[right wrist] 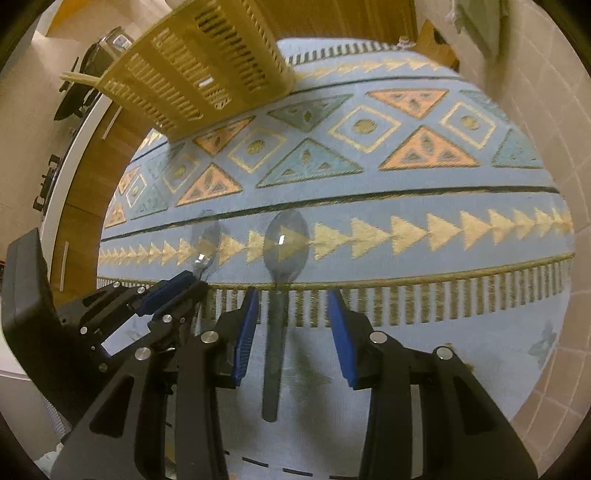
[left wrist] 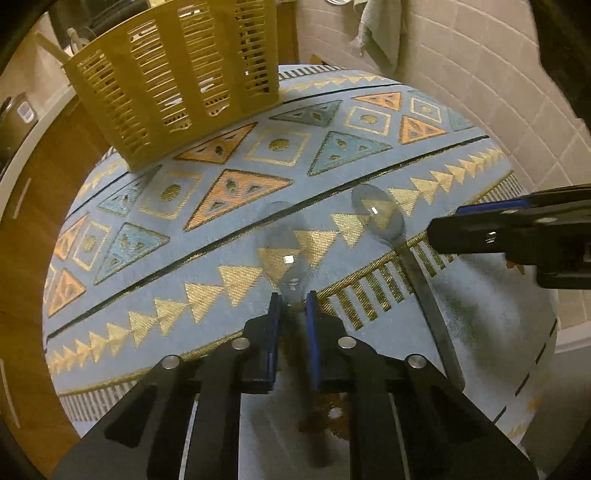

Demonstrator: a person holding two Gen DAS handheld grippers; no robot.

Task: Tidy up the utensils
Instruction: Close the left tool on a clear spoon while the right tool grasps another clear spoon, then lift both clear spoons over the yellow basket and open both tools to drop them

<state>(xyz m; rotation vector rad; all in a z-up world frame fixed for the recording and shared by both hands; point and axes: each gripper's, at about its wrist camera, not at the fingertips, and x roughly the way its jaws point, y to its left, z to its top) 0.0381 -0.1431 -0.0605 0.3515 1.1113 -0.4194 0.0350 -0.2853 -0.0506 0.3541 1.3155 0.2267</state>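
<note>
Two metal spoons lie on a blue patterned cloth (left wrist: 498, 314). My left gripper (left wrist: 293, 299) is shut on the neck of the left spoon (left wrist: 284, 254), whose bowl points away from me. It also shows in the right wrist view (right wrist: 205, 240), held by the left gripper (right wrist: 192, 280). My right gripper (right wrist: 293, 295) is open, its fingers on either side of the handle of the right spoon (right wrist: 286, 240), not touching it. That spoon (left wrist: 378, 214) also shows in the left wrist view, near the right gripper (left wrist: 443, 229). A yellow slotted utensil basket (left wrist: 177, 81) stands at the cloth's far left; it also shows in the right wrist view (right wrist: 207, 70).
The cloth (right wrist: 406, 350) covers a small round table beside a tiled wall (left wrist: 498, 92). A grey towel (left wrist: 380, 33) hangs on the wall at the back. Wooden cabinets (left wrist: 55, 166) and a white counter edge stand to the left.
</note>
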